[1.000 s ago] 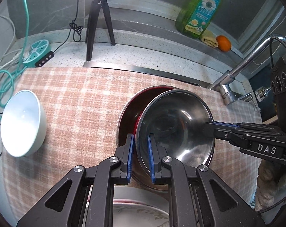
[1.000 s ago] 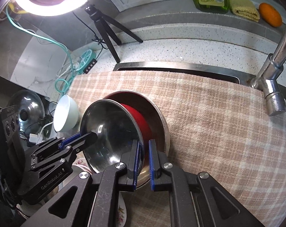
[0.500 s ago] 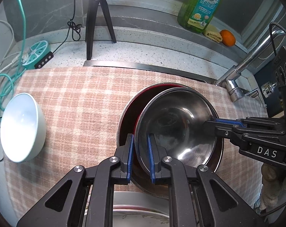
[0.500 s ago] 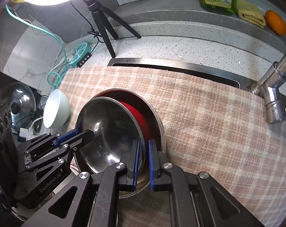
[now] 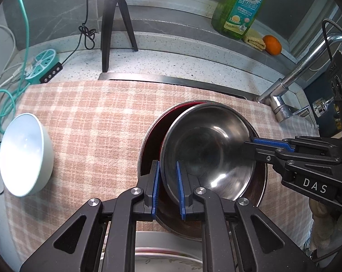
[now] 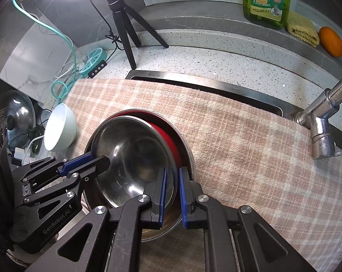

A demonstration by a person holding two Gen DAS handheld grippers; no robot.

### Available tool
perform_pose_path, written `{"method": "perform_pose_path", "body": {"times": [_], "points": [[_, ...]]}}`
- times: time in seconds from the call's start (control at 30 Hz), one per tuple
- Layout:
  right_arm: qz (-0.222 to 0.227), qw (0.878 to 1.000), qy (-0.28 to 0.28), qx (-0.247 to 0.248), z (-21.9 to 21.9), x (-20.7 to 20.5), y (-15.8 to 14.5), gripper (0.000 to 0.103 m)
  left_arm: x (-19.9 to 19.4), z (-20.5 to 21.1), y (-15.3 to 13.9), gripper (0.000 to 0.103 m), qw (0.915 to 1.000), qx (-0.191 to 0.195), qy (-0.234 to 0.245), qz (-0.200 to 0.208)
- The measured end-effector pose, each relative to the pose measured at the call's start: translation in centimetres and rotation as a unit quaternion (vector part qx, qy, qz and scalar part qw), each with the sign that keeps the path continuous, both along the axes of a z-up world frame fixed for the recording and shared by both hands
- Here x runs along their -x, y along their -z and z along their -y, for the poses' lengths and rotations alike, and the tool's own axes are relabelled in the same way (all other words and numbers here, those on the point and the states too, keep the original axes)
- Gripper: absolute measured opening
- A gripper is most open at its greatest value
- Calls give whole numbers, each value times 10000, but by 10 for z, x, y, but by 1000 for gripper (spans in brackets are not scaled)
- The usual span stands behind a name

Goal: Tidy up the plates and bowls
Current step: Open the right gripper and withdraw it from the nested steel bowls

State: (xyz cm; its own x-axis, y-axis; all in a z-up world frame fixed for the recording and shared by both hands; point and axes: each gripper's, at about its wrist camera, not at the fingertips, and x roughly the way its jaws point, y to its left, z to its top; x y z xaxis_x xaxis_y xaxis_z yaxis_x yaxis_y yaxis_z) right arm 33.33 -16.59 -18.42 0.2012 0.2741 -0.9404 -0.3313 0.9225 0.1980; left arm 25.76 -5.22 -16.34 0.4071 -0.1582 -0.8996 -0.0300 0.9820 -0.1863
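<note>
Steel bowl (image 5: 207, 156) sits tilted inside a larger pan (image 5: 148, 140) with a red interior, on a checked cloth (image 5: 91, 122) that covers the sink. In the left wrist view the bowl lies at about 4 o'clock from the cloth's middle, leaning toward the pan's 3 o'clock side, so a crescent of red shows at its 9 o'clock edge.

Left gripper (image 5: 167, 187) has its blue pads closed on the bowl's rim at 7 o'clock, one pad inside the bowl and one outside between bowl and pan. Right gripper (image 6: 171, 192) straddles the opposite rim; in the left wrist view its fingers enter from 3 o'clock. Its jaws have just been opening a little, with the rim between them and its pads close against the rim; I cannot tell whether they are pressing.

White bowl (image 5: 23, 154) lies on its side at 9 o'clock, at the cloth's edge, well apart from the pan. A patterned plate (image 5: 166, 258) peeks out at 6 o'clock, under the left gripper. A tap (image 5: 295, 81) stands at 2 o'clock, and a tripod (image 5: 113, 22) at 11 o'clock on the speckled counter (image 5: 171, 61). A green soap bottle (image 5: 239, 6) is at 1 o'clock on the ledge, with a yellow sponge (image 5: 254, 42) and an orange (image 5: 271, 44) just beside it.
</note>
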Motion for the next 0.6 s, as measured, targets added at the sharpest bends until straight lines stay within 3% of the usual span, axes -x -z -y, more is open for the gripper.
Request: {"method": "perform_pose_path", "body": {"times": [0.6], "points": [[362,9985,171,-379,7,5,-26,29,14,-20,-18,13,9991,340,-172,195]]}}
